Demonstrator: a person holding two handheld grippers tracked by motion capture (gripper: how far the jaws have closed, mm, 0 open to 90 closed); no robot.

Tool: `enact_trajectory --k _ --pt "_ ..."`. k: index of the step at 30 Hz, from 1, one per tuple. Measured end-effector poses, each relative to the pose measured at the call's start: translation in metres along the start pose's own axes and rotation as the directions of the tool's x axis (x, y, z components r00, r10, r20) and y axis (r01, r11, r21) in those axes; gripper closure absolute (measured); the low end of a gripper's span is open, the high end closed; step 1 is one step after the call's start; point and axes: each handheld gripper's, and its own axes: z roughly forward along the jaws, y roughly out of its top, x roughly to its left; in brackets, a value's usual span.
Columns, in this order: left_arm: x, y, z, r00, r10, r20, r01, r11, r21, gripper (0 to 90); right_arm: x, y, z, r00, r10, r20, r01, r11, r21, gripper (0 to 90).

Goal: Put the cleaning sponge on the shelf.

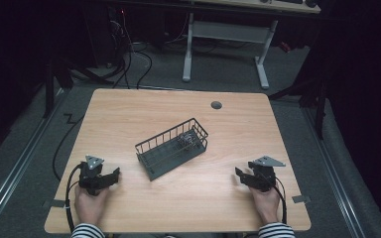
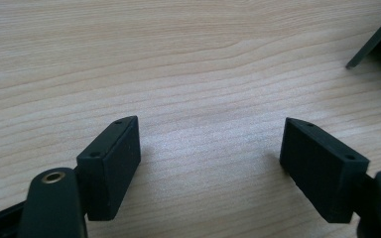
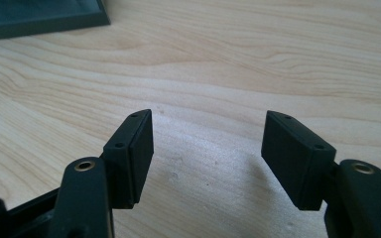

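Now both claws rest spread and empty on the bench.
Left claw (image 1: 110,177) and right claw (image 1: 242,176) flank the wire basket (image 1: 172,148), which lies between them, apart from each.

Both forearms enter from 6 o'clock in striped sleeves. The left hand (image 1: 90,202) holds the left gripper (image 1: 110,177) low at about 8 o'clock, its 2 jaws spread wide and pointing toward 2 o'clock. The right hand (image 1: 265,201) holds the right gripper (image 1: 239,175) at about 4 o'clock, jaws likewise parted, pointing toward 10 o'clock.
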Motion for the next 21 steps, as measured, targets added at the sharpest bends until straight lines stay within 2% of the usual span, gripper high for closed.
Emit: enact_trajectory --k 3,5,8,21 --pt "0.0000 0.0000 0.0000 1.0000 0.000 -0.001 0.000 1.0000 0.000 24.3 0.0014 -0.0002 0.0060 0.9996 -0.016 0.023 0.015 0.999 0.047 36.6" --pt "0.0000 0.0001 0.0001 1.0000 0.000 0.000 0.000 1.0000 0.000 24.4 0.0032 -0.0003 0.0080 0.9991 -0.027 0.034 0.025 0.998 0.053 36.7" --pt "0.0000 0.0001 0.0001 1.0000 0.001 0.000 -0.001 1.0000 0.000 24.5 0.0054 0.0000 0.0094 0.9979 -0.044 0.047 0.042 0.998 0.055 35.8" --pt "-0.0002 -0.0001 0.0001 1.0000 0.003 0.002 -0.003 1.0000 -0.001 24.4 0.0052 -0.0009 0.0086 0.9979 -0.050 0.042 0.047 0.997 0.056 33.9"
